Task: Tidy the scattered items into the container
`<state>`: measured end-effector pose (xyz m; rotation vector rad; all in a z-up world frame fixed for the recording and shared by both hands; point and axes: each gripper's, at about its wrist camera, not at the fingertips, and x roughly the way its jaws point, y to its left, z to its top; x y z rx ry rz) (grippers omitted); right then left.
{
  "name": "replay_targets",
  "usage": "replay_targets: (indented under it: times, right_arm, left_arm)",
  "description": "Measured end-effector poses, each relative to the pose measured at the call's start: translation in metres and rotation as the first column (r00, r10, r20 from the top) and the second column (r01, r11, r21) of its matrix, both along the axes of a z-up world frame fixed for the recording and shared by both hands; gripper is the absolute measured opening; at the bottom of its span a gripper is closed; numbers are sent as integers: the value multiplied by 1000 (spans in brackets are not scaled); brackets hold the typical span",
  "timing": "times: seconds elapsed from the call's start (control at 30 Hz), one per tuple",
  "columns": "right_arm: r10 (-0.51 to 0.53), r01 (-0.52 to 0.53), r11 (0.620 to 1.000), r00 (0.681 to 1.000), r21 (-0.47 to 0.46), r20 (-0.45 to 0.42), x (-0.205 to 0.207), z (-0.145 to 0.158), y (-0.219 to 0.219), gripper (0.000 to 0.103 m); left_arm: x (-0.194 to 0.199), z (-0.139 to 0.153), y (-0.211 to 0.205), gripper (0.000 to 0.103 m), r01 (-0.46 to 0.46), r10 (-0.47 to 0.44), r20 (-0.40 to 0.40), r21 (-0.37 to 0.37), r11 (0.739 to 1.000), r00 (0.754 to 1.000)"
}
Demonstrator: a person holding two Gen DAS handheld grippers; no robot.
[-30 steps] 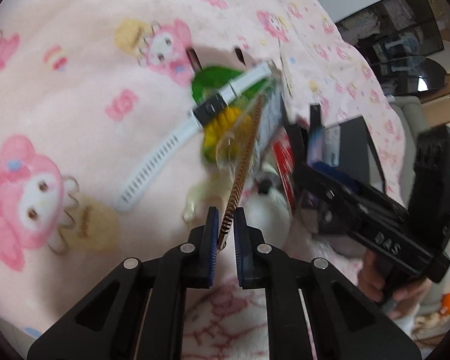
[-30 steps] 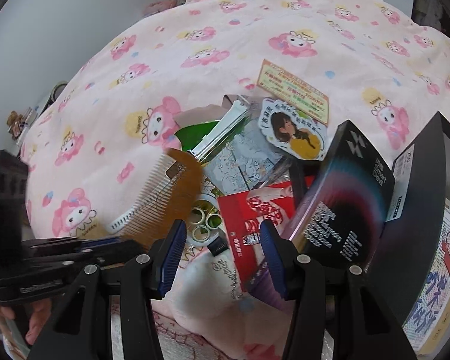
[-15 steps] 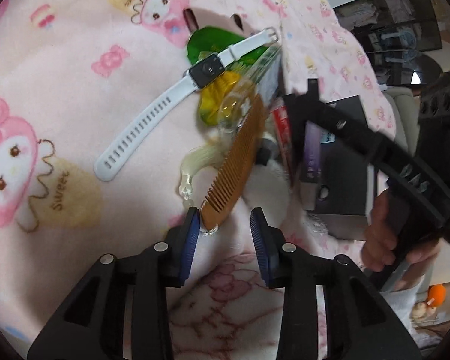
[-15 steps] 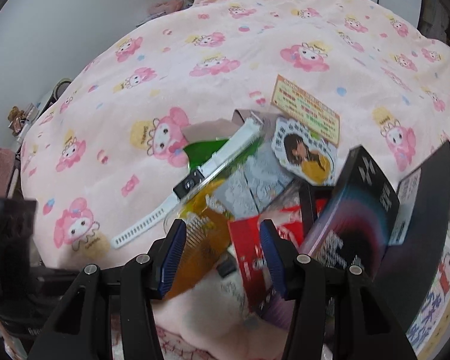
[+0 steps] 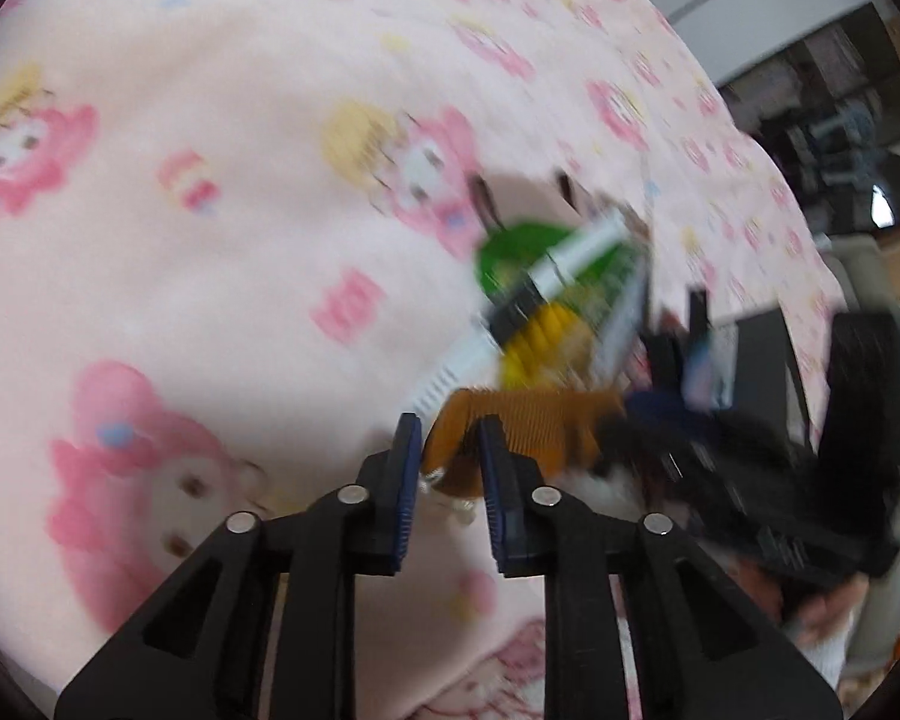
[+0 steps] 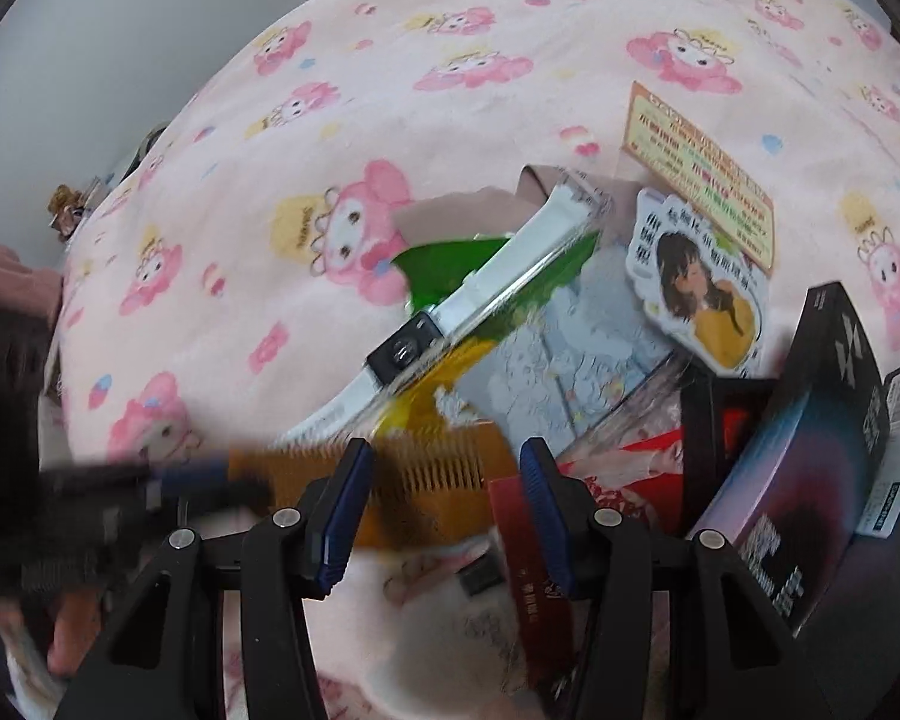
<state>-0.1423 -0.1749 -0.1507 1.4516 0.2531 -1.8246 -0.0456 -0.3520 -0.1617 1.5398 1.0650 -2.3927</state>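
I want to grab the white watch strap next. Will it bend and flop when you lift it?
Probably yes. The watch strap is long and thin and looks rubbery, so its ends would likely droop. The small black watch face is likely the heaviest part, so it may swing. It lies across a green wrapper, which could slide.

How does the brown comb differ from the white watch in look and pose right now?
The comb is amber-brown with a row of fine teeth; the white watch is a slim white strap with a small black face at its middle. The comb lies crosswise just ahead of the right gripper, reaching between its open fingers; the watch lies diagonally farther back, across a green sheet. Both rest in the clutter on the pink blanket.
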Motion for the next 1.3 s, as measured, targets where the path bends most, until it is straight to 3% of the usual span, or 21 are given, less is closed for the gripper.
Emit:
replay_targets:
  times: [0.1,0.17,0.27,0.43,0.63,0.77,0.83,0.9,0.97,1.03,1.1,1.17,1.23,1.3]
  right_arm:
    - [3,-3,1000,1000,-28,26,10,4,8,47]
    - [-6,6,1000,1000,-4,-15,12,3,11,47]
    - [-36,37,999,998,30,-51,11,-5,12,47]
    - [-97,96,995,995,-21,-22,15,1,30,47]
    - [-16,16,1000,1000,-19,-26,34,3,28,47]
    - [28,-28,1000,1000,-7,-8,40,-10,16,47]
    - [39,-39,999,999,17,-30,43,-14,10,43]
    - [49,-48,999,997,24,-57,46,-13,8,31]
    - [47,-47,999,999,-8,-22,48,-13,9,19]
    - [43,-43,999,999,-23,-28,51,-10,11,17]
    - [24,-24,1000,997,-4,-77,53,-6,15,17]
    - [-6,6,1000,997,6,-80,52,-2,23,18]
    - [-35,36,999,996,3,-82,54,6,34,18]
    - [-40,39,999,998,-18,-57,53,9,44,18]
  left_arm:
    - [9,-4,-1,29,-20,21,-25,32,999,999]
    - [12,-10,2,39,-8,9,-31,42,999,999]
    - [0,-16,12,39,12,-12,0,-1,1000,1000]
    - [-11,-17,6,40,-10,8,-36,-56,998,999]
    - [-19,-21,-6,46,-33,34,-117,6,999,993]
    - [-28,-32,-6,49,-21,29,-112,70,997,993]
    - [-30,-35,-2,44,-15,25,-107,97,995,994]
    - [-26,-33,1,42,-13,23,-108,90,996,994]
    - [-18,-28,2,38,-7,18,-107,98,995,994]
    - [-14,-26,6,16,35,-22,-94,137,990,995]
    - [-10,-24,14,16,56,-50,-56,118,991,997]
    - [-6,-21,19,16,62,-60,-34,48,997,998]
    - [-6,-23,15,24,45,-43,-43,51,998,998]
    - [-11,-24,4,42,5,3,-73,107,994,997]
